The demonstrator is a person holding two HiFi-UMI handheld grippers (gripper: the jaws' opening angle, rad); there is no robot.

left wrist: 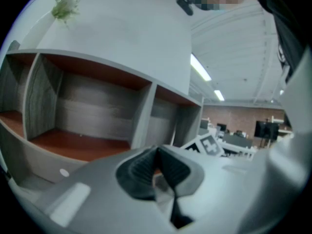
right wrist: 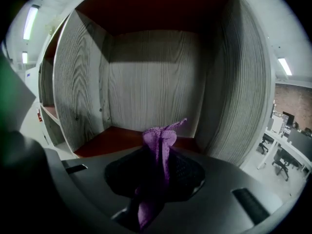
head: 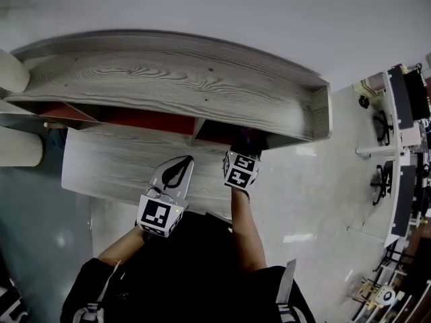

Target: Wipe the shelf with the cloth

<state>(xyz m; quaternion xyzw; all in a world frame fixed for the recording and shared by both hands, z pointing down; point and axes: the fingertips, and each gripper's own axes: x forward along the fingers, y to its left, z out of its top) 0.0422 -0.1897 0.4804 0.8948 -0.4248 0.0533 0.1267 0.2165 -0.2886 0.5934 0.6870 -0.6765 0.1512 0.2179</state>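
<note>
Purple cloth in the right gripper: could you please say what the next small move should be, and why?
Probably ease the right gripper forward and down until the purple cloth meets the red-brown floor of the shelf compartment. The jaws are shut on the cloth, which stands just before that open compartment and seems to touch no surface yet.

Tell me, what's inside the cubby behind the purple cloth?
Only bare grey walls and red floor show in the cubby. The cloth and right claw hide its front floor.
</note>
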